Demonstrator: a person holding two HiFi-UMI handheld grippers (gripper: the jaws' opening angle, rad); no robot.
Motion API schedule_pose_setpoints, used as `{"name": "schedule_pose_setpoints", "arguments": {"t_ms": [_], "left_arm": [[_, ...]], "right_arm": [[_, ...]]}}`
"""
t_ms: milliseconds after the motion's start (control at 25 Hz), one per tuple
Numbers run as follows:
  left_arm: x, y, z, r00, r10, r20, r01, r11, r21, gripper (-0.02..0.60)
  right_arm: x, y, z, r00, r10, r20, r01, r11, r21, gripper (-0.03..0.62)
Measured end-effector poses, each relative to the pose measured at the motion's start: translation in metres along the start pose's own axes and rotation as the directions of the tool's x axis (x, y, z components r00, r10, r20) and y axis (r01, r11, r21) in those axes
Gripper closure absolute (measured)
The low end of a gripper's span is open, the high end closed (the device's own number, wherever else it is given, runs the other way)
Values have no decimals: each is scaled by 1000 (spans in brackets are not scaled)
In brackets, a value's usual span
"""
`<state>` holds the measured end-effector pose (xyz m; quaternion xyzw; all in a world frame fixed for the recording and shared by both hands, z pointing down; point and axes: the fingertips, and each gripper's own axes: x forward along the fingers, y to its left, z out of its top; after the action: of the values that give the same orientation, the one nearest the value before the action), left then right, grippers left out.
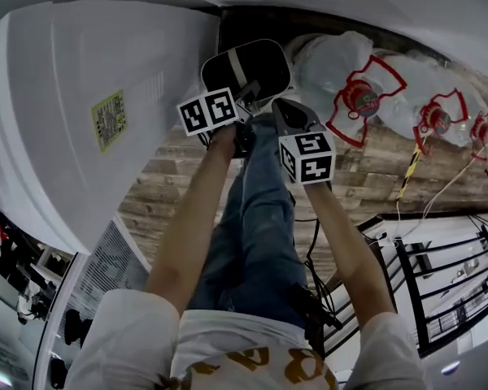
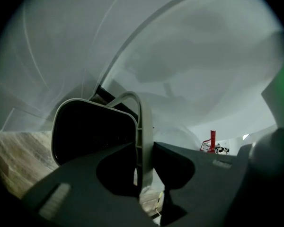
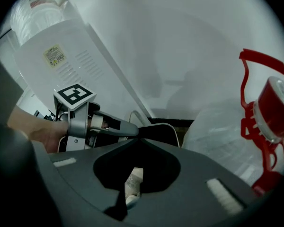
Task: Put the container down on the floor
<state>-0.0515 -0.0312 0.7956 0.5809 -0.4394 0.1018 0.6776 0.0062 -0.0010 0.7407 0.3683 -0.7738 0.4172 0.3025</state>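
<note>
The left gripper [image 2: 144, 144] has its jaws clamped on the thin pale grey bail handle [image 2: 143, 126] of the container, one jaw on each side of the band, with no gap showing. The right gripper [image 3: 138, 139] sits just beside it with its jaws together, tips meeting, and nothing held between them. Its tips point at the container's near edge.

The container is a black plastic bin with a pale grey rim and rounded corners [image 1: 259, 67]. It's out in front of the person, in front of the dark gap at the wall, between a tall white appliance [image 1: 81, 96] on the left and a row of clear water jugs [image 1: 342, 63] with red caps and red carry handles on the right. It is over the grey-brown wooden plank floor [image 1: 366, 169], though from here I can't tell whether its base touches the boards.

It's tipped so its open mouth faces back towards the person and the left gripper, and the inside shows only as dark hollow [image 2: 92, 131]. In the head view the mouth is a rounded rectangle with its longer side running left to right. The handle [image 1: 241, 70] arches across it the short way, near the middle.

In the right gripper view the left gripper's marker cube [image 3: 75, 94] and the hand [image 3: 35, 131] holding that gripper show at the left, under the appliance's yellow label [image 3: 53, 56].
</note>
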Motion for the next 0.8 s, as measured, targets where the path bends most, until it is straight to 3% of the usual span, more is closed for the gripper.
{"name": "schedule_pose_setpoints", "arguments": {"t_ms": [240, 800], "left_arm": [[19, 18, 3, 999, 34, -20, -34, 999, 42, 500], [44, 43, 17, 998, 69, 8, -69, 996, 48, 498]], "right_arm": [[14, -7, -14, 1000, -6, -20, 6, 1000, 10, 565], [34, -16, -15, 999, -30, -16, 30, 1000, -4, 566]]}}
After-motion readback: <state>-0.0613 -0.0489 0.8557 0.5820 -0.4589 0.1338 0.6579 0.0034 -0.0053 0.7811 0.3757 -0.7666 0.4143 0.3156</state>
